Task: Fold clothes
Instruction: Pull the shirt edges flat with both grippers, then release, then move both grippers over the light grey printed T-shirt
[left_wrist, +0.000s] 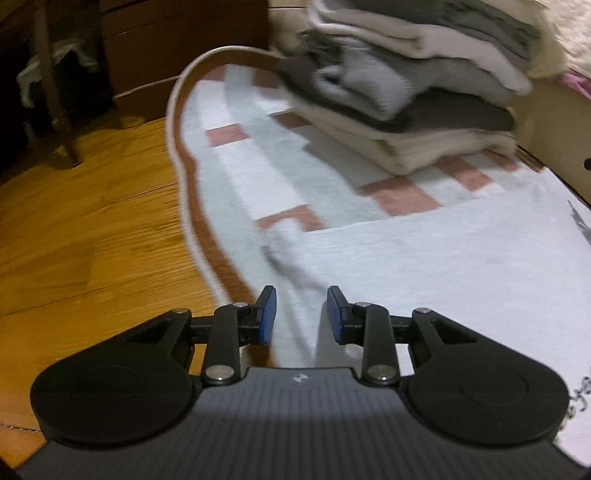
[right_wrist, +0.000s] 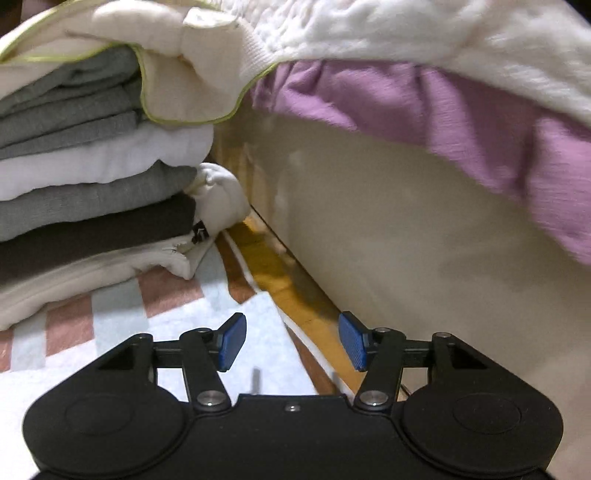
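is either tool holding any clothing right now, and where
Nothing is held. The left tool and the right tool are both open and empty above the rug.

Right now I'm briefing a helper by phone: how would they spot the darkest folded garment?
Find the stack of folded clothes on the checked rug beside the bed. The dark brown garment lies second from bottom, between a cream layer and a grey one.

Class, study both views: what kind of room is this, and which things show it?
Probably a bedroom: a bed base with purple sheet overhanging, a stack of folded clothes on a rug, wooden floor.
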